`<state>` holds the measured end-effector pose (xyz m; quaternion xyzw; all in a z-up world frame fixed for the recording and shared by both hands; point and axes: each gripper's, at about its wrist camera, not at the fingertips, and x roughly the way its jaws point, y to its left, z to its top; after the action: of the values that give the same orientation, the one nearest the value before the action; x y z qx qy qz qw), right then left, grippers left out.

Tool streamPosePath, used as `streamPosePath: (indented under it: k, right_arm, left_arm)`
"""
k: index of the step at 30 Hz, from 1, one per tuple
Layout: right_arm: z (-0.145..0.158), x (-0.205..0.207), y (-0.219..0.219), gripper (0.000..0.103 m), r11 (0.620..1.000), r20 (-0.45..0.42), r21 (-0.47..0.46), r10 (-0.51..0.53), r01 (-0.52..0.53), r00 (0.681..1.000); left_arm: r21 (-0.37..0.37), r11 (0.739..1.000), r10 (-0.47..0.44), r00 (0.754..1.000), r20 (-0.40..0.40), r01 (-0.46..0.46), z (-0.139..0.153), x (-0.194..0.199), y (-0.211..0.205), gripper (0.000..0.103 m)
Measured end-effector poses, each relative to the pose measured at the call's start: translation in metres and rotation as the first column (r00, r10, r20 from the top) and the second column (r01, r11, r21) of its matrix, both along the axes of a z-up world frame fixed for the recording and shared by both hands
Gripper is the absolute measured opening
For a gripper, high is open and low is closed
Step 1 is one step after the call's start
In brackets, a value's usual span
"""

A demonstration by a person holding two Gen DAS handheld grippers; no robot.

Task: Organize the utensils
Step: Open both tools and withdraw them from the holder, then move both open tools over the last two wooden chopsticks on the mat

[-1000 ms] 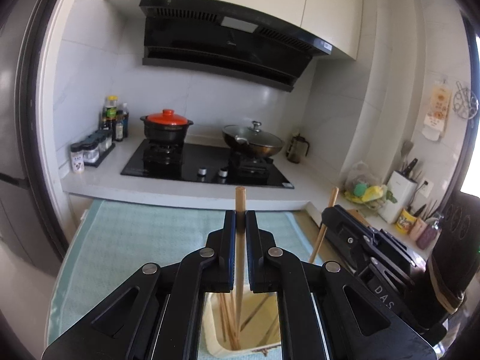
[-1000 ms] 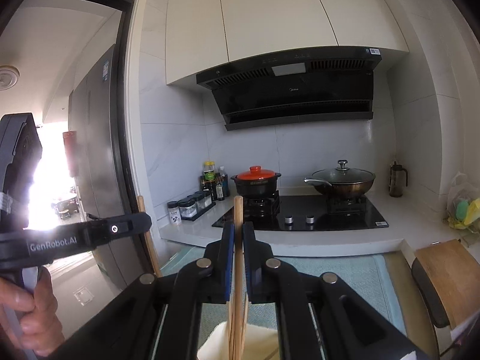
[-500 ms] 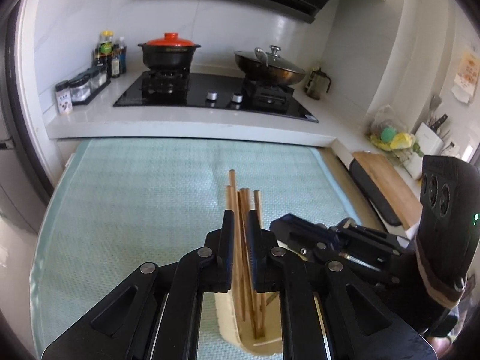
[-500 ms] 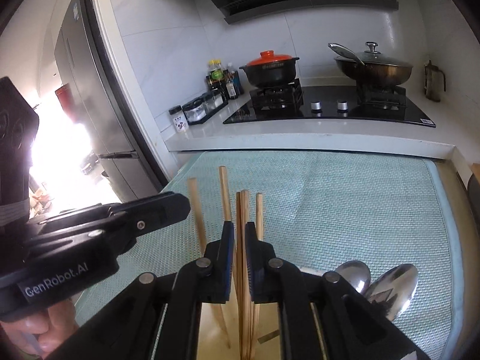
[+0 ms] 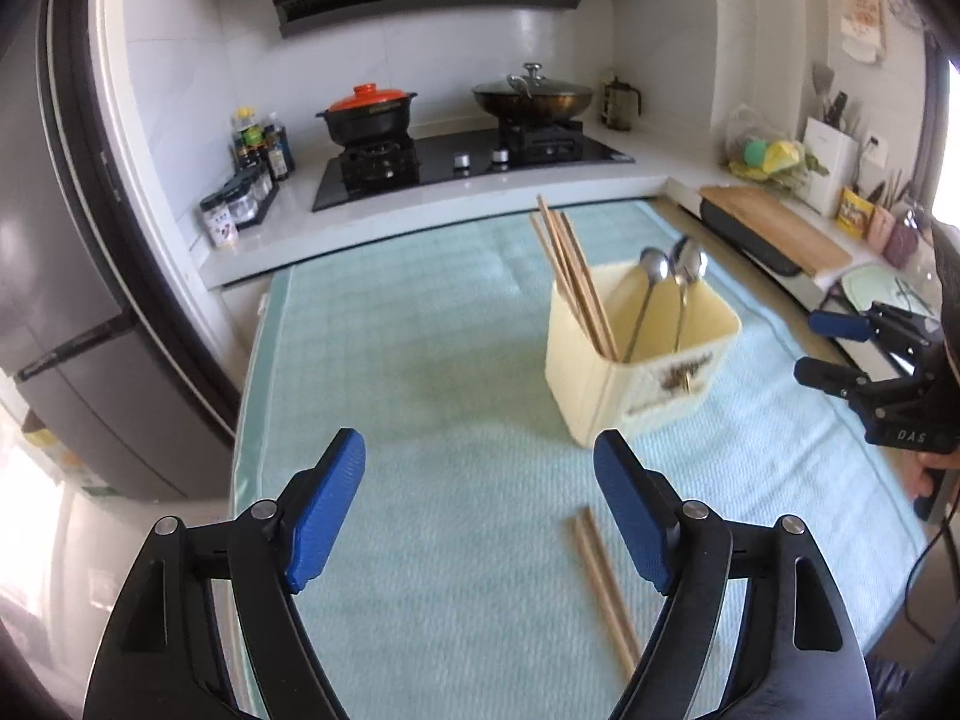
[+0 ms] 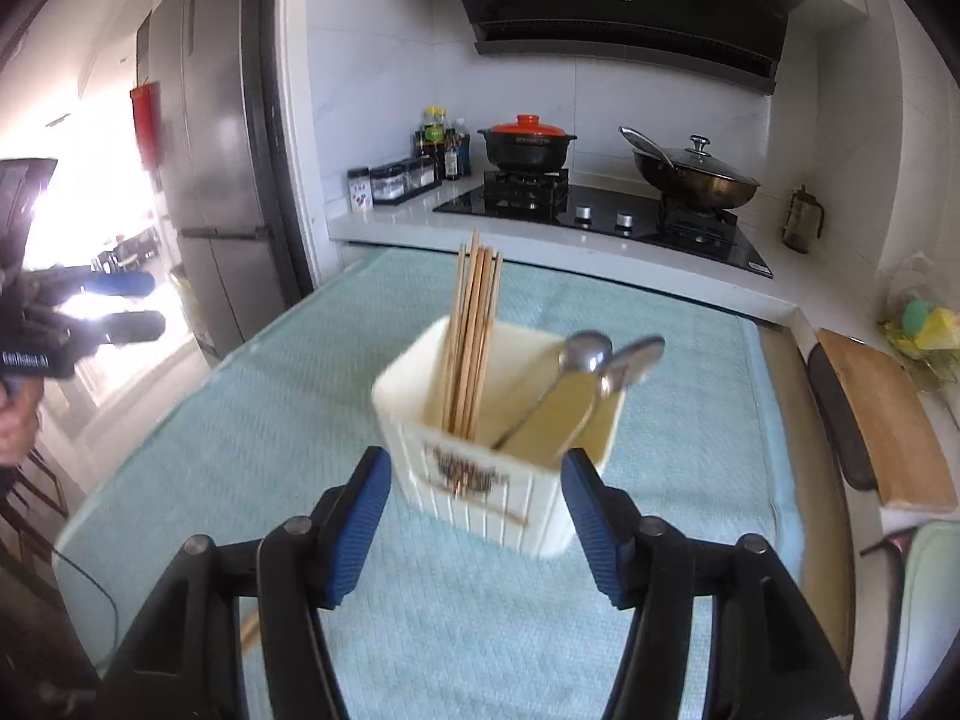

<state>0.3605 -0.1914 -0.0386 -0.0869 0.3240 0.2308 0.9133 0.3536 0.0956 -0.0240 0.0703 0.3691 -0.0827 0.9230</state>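
Both grippers' jaws just opened, nothing between them: left gripper [image 5: 480,516], right gripper [image 6: 474,516]. Chopsticks [image 6: 471,348] and spoons [image 6: 585,360] stand in cream holder [image 6: 480,492] on teal mat [image 5: 390,360]; two loose chopsticks [image 5: 603,585] lie near left gripper.

The left gripper [image 5: 480,510], jaws just opened and empty, hangs above two chopsticks [image 5: 603,588] lying on the mat [image 5: 420,360].

A holder [image 5: 648,384] stands on the mat [image 5: 420,360]. Chopsticks [image 5: 573,276] lean in its left part and two spoons [image 5: 672,267] in its right. Two more chopsticks [image 5: 603,588] lie on the mat in front. The stove [image 5: 468,162] sits behind.
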Motion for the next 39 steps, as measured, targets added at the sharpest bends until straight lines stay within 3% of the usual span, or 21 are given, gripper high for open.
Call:
streamPosePath:
  k: [3, 6, 12, 15, 25, 39]
  right_arm:
    - [-0.022, -0.054, -0.011, 0.066, 0.998, 0.009, -0.069, -0.004, 0.005, 1.000]
    - [-0.047, -0.094, -0.021, 0.068, 0.992, -0.005, -0.112, -0.058, 0.057, 0.998]
    - [-0.073, -0.142, -0.037, 0.068, 0.988, -0.076, -0.026, -0.153, 0.151, 0.985]
    - [-0.076, -0.154, -0.034, 0.068, 0.986, -0.065, 0.004, -0.168, 0.169, 0.984]
    - [-0.083, -0.172, -0.014, 0.068, 0.988, -0.056, 0.024, -0.153, 0.155, 0.987]
    - [-0.086, -0.179, 0.002, 0.068, 0.993, -0.055, 0.015, -0.120, 0.121, 0.991]
  left_arm:
    - [-0.017, 1.000, -0.010, 1.000, -0.005, 0.010, -0.008, -0.041, 0.003, 0.084]
    - [-0.086, 0.996, -0.004, 1.000, 0.016, 0.005, -0.015, -0.077, 0.000, 0.089]
    - [-0.212, 0.976, 0.045, 0.999, 0.024, -0.039, -0.041, -0.116, -0.014, 0.091]
    - [-0.257, 0.965, 0.047, 0.999, 0.003, -0.044, -0.056, -0.118, -0.020, 0.091]
    - [-0.237, 0.965, 0.108, 0.994, -0.029, -0.112, -0.077, -0.123, -0.014, 0.091]
    - [-0.230, 0.964, 0.124, 0.990, -0.064, -0.136, -0.095, -0.126, -0.006, 0.091]
